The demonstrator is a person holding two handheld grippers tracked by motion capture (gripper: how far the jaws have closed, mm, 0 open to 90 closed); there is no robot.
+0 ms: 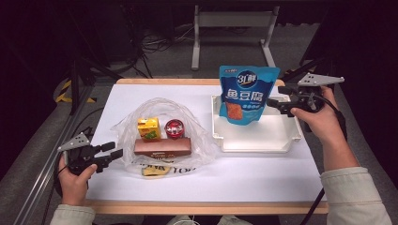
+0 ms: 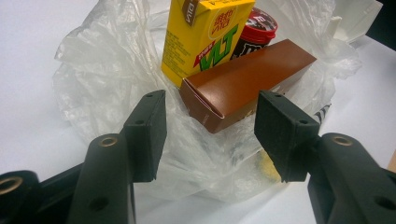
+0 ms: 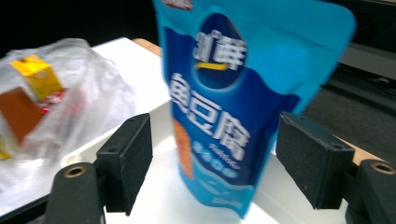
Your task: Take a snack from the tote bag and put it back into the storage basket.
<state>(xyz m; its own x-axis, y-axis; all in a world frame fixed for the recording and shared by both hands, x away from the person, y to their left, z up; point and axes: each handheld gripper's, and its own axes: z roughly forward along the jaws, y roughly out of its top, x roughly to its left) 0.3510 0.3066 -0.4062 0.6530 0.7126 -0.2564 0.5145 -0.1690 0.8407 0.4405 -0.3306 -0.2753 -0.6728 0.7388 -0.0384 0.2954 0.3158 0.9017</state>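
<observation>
Your right gripper [image 1: 272, 104] stands open beside the blue pouch [image 1: 247, 93], upright in the white tray [image 1: 256, 140] at right of frame; your left gripper [image 1: 112, 153], open too, faces the bag [image 1: 162, 136] at centre, where carton [image 1: 149, 128], jar [image 1: 174, 129] and brown box [image 1: 163, 146] await moving.

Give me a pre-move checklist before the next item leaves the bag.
1. Blue pouch standing in the white tray: ok.
2. Right gripper clear of the pouch, jaws open either side: ok.
3. Left gripper open and aimed at the brown box: ok.
4. Box reachable, lying on the opened plastic bag: ok.
5. Yellow carton and red-lidded jar upright behind the box: ok.
6. Bag film free of the left jaws: cannot tell.
</observation>
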